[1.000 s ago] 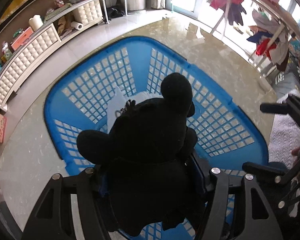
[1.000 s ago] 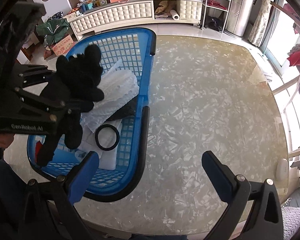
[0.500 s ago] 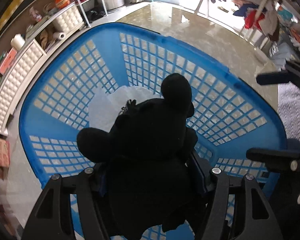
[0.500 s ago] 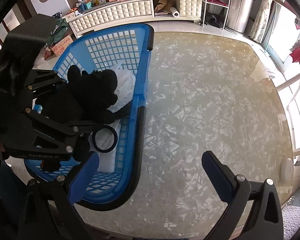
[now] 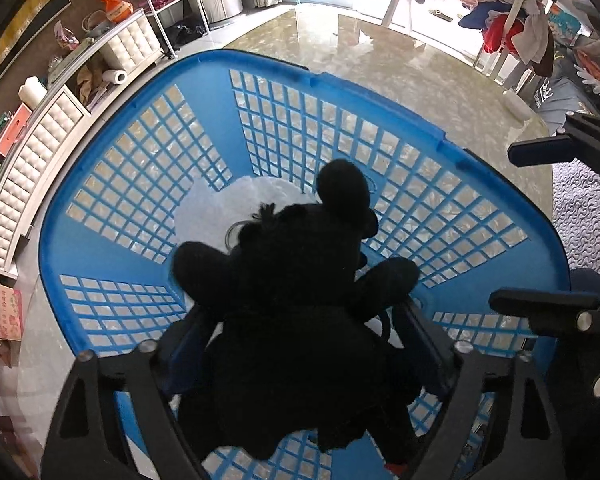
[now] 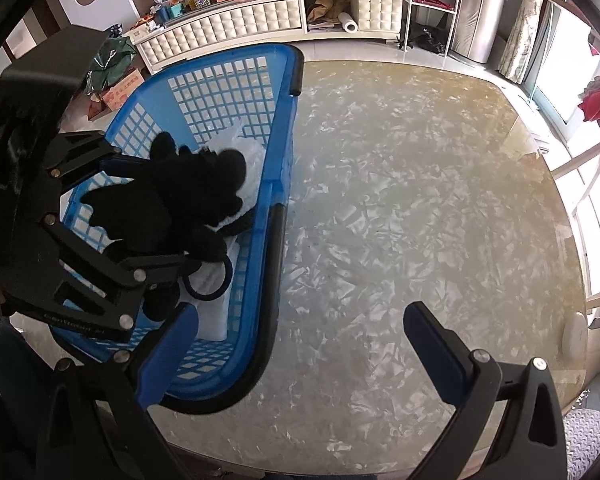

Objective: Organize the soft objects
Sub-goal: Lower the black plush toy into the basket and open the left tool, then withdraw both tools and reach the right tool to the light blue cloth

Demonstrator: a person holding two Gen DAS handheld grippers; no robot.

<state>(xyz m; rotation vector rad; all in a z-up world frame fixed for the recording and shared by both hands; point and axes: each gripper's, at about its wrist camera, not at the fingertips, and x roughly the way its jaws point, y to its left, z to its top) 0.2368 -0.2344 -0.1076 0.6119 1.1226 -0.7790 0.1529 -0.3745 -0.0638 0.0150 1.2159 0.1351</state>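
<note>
A black plush toy (image 5: pixel 300 280) hangs between the fingers of my left gripper (image 5: pixel 300 320), low inside the blue lattice laundry basket (image 5: pixel 260 60). The jaws are opening. The blue pads (image 5: pixel 182 348) stand off the toy's sides, with white showing through on the right. From the right wrist view the toy (image 6: pixel 180 200) sits in the basket (image 6: pixel 278 152) on a white bubble sheet (image 6: pixel 254 160), with the left gripper (image 6: pixel 148 212) still around it. My right gripper (image 6: pixel 300 316) is open over the tabletop beside the basket, nothing between its fingers.
A black ring (image 6: pixel 216 288) lies in the basket under the toy. The basket stands on a marbled glass table (image 6: pixel 420 200). A white tufted cabinet (image 6: pixel 240 24) lines the far wall. A clothes rack (image 5: pixel 508 24) and a grey rug (image 5: pixel 580 200) lie to the right.
The left gripper's fingers have spread apart from the toy. The toy has sagged lower into the basket, its limbs splayed. The left gripper came closer to the basket. The right gripper kept still.
</note>
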